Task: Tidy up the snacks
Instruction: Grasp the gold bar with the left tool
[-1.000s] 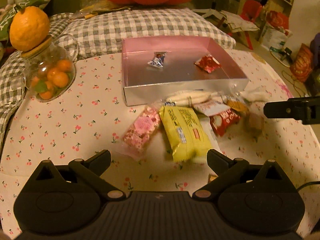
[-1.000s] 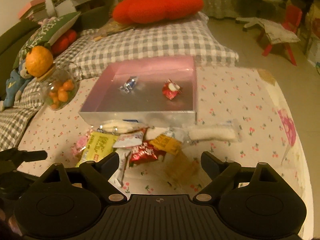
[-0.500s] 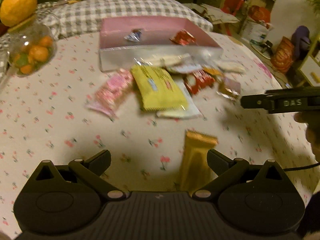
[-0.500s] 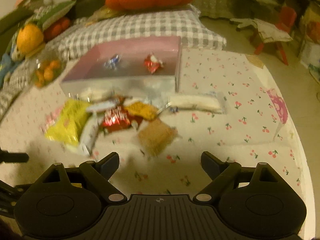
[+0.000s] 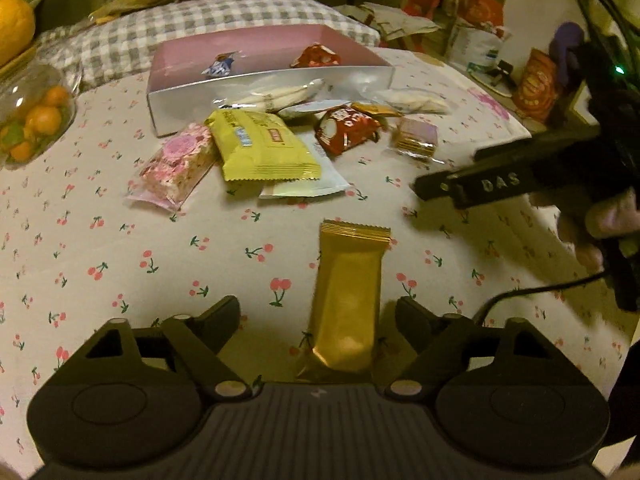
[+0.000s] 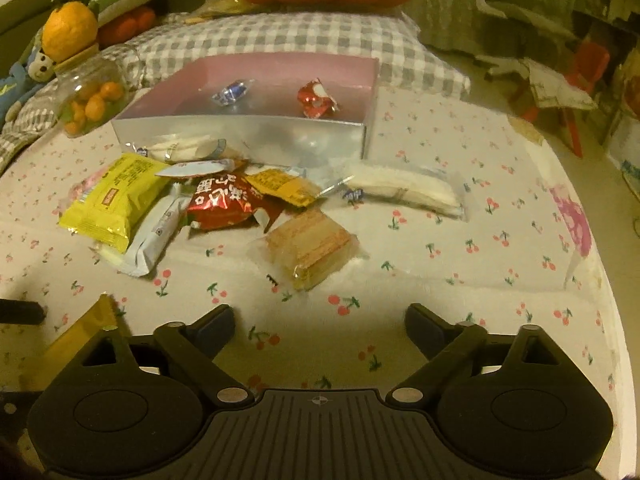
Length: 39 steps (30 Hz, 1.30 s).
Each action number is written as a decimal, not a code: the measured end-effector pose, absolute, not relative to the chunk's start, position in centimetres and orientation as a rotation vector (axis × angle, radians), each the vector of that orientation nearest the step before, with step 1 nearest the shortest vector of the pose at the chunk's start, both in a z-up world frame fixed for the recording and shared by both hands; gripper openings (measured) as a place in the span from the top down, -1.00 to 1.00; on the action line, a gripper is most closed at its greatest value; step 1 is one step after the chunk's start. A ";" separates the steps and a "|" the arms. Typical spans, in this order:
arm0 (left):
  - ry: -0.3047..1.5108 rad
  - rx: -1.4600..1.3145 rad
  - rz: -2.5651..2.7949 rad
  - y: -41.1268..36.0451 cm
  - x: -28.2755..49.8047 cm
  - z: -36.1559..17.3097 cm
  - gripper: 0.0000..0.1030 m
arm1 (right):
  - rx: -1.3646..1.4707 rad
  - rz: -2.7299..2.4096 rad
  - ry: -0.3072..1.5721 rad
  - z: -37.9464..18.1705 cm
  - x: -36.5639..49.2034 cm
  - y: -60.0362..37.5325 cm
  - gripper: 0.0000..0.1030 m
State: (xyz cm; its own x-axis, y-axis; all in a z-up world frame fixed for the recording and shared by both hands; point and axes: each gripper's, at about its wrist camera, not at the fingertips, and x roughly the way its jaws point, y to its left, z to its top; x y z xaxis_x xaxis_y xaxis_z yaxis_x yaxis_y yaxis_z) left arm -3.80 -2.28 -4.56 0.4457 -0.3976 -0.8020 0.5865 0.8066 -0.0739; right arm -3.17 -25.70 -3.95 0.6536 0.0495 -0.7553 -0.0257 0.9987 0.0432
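Left claw [image 5: 318, 316], jaws just narrowing but not yet gripping, straddles the gold snack bar [image 5: 347, 300] at lower centre, lined up lengthwise for pickup. Right claw [image 6: 319, 326] hangs released below the wafer pack [image 6: 308, 246]. Pink box [image 5: 276, 80], upper centre, awaits both.

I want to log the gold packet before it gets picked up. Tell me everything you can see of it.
The gold packet is a long, shiny foil-like wrapper, sealed, with a crimped serrated top edge. It lies flat on the cherry-print cloth, apart from the snack pile, lengthwise between the left gripper fingers, nearer the right-hand one. The jaws have just been closing but do not yet press it. In the right wrist view only a corner shows.
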 end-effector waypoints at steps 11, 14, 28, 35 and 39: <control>0.903 0.220 -0.610 -2.5 -3.9 -4.4 0.14 | 0.048 0.057 0.827 -4.6 -1.1 -26.3 -1.00; 0.899 0.196 -0.591 -2.3 -3.6 -4.4 0.35 | 0.049 0.049 0.826 -4.5 -0.6 -26.2 -1.00; 0.919 0.122 -0.441 -0.6 -1.5 -4.1 0.48 | 0.040 0.064 0.819 -4.0 0.0 -25.1 -0.62; 0.933 0.078 -0.405 0.2 -0.9 -4.0 0.49 | 0.010 0.084 0.810 -3.4 -0.1 -24.7 -0.14; 0.946 0.051 -0.401 0.6 -0.6 -3.9 0.49 | 0.013 0.087 0.826 -3.0 -0.2 -24.7 0.17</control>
